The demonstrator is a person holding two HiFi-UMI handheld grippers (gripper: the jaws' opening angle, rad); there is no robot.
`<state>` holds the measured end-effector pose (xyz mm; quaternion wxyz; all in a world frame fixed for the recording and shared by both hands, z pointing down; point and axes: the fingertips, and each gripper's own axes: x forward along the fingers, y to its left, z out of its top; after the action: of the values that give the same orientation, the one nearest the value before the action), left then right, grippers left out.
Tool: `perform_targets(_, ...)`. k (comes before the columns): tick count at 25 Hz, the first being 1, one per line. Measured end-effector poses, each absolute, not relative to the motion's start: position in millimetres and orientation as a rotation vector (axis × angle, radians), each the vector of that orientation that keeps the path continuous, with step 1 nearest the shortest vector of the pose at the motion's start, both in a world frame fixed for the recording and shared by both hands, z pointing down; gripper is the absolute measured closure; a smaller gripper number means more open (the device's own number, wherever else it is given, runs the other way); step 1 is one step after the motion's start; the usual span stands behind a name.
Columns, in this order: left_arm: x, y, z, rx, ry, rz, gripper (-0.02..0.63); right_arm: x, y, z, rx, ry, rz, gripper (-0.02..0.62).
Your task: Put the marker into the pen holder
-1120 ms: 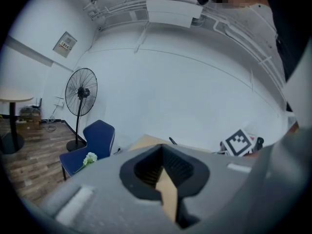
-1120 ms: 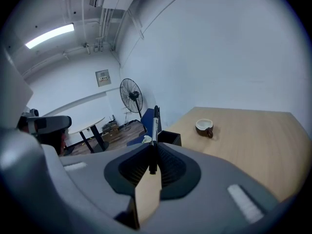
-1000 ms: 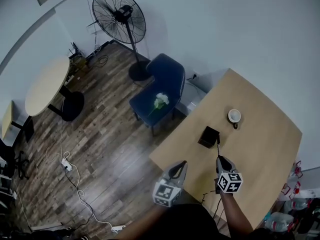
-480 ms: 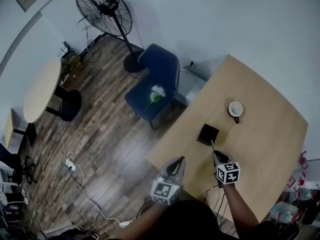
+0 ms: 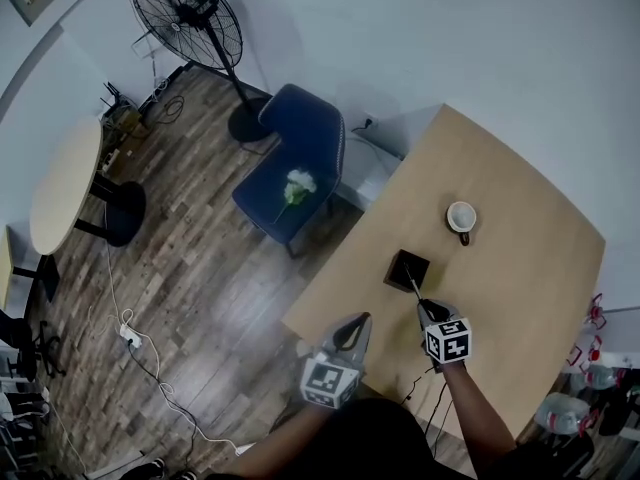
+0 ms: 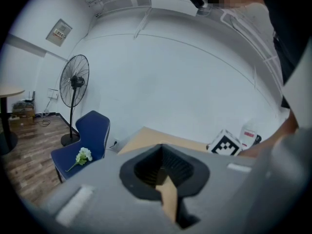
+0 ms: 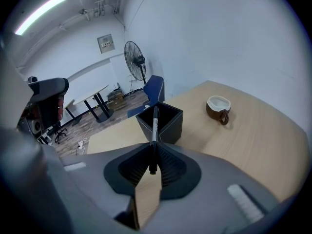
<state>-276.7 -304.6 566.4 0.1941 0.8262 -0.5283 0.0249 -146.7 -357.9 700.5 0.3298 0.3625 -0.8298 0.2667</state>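
A thin black marker with a white band (image 7: pixel 155 128) sticks forward out of my right gripper (image 7: pixel 153 156), whose jaws are shut on its rear end. Its tip reaches over the near rim of the black square pen holder (image 7: pixel 166 122), which stands on the wooden table (image 7: pixel 253 130). In the head view the marker (image 5: pixel 413 289) bridges the right gripper (image 5: pixel 428 311) and the pen holder (image 5: pixel 408 269). My left gripper (image 5: pixel 351 331) hangs at the table's near-left edge, jaws together with nothing between them (image 6: pixel 163 177).
A brown cup with a white inside (image 5: pixel 462 218) sits on the table beyond the holder. Off the table's left edge stands a blue chair (image 5: pixel 296 158) with a white flower (image 5: pixel 296 184) on it. A floor fan (image 5: pixel 190 20) and a round table (image 5: pixel 62 186) stand farther left.
The right gripper has carried the marker forward, so its tip now reaches the pen holder. The left gripper holds its place. The head view has shifted slightly.
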Motion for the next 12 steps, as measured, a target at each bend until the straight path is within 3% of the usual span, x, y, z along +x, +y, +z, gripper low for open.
perform_targets(12,-273.7,-306.9,580.5,2.352,-1.404,0.088,0.604,-153.8,-376.1,698.2,0.969,-2.126,0.647,0.545)
